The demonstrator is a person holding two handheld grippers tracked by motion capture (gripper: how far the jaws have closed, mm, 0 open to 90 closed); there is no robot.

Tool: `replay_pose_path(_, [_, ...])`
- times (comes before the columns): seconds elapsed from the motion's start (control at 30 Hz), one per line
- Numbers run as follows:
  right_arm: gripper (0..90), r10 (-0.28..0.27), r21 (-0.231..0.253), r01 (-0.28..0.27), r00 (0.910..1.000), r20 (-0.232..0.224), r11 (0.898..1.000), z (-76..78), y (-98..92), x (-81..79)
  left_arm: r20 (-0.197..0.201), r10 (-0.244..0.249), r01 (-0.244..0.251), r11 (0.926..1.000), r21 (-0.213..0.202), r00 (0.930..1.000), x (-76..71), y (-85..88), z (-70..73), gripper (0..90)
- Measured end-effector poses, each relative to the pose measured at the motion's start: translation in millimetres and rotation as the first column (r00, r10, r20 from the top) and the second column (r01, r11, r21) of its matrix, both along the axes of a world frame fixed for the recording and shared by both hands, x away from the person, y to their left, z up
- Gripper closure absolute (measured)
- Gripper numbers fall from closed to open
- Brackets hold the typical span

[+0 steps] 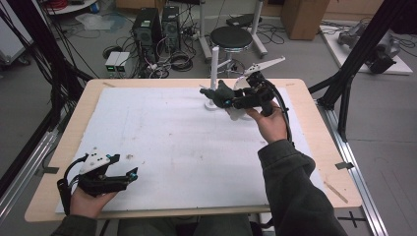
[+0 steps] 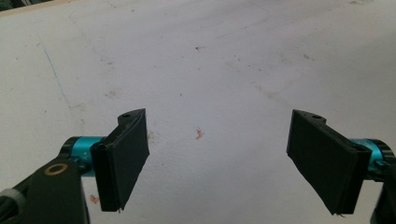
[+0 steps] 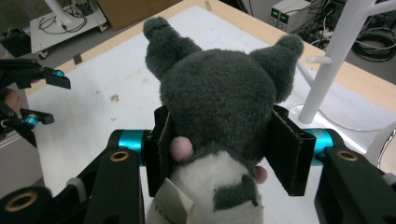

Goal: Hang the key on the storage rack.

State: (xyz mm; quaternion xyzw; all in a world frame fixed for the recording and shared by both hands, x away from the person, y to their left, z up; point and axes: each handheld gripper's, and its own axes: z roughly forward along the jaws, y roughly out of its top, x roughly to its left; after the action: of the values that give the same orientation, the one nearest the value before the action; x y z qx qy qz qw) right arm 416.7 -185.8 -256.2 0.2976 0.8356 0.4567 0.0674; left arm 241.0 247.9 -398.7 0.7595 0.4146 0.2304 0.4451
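Right gripper view puts the grey plush toy (image 3: pixel 219 107) squarely between your right gripper's (image 3: pixel 224 149) jaws, its ears pointing away from you toward the white stand (image 3: pixel 334 60), which rises just beside it. From the high view, your right hand (image 1: pixel 270 123) is stretched out over the far side of the table (image 1: pixel 59 147), holding the toy (image 1: pixel 222 93) above the white mat (image 1: pixel 172 142), close to the stand's post. Both pads press into the toy's sides, clamped on it. Your left gripper (image 1: pixel 125 167) rests at the near left edge of the mat, jaws spread wide with nothing between them.
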Motion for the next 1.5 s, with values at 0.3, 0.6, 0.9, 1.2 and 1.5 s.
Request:
replay_pose_path(0.3, [47.5,-0.035,0.003,0.035,0.9993,0.014,0.999,9.6,-2.7,10.6,0.003,-0.007,0.007,1.0000,0.001,1.0000,-0.3,-1.0,-0.5,21.2])
replay_pose_path(0.6, [47.5,-0.071,0.006,0.071,0.9973,0.019,0.997,13.0,-1.7,25.0,0.004,-0.005,0.005,1.0000,-0.001,1.0000,-1.1,0.7,-0.1,21.2])
replay_pose_path(0.9, [47.4,-0.105,0.001,0.105,0.9945,0.001,0.994,5.5,-5.6,37.4,0.002,-0.011,0.011,0.9999,0.003,0.9999,-0.9,-0.2,-0.6,21.2])
replay_pose_path(1.2, [47.3,-0.128,-0.001,0.128,0.9917,-0.009,0.992,1.0,-8.7,43.1,0.002,-0.012,0.012,0.9999,0.003,0.9999,-1.0,-0.9,-0.6,21.2])
replay_pose_path(1.5, [47.2,-0.142,-0.006,0.142,0.9897,-0.019,0.990,-4.3,-7.6,48.0,0.002,-0.011,0.011,0.9999,0.004,0.9999,-0.9,-0.5,-0.8,21.2])
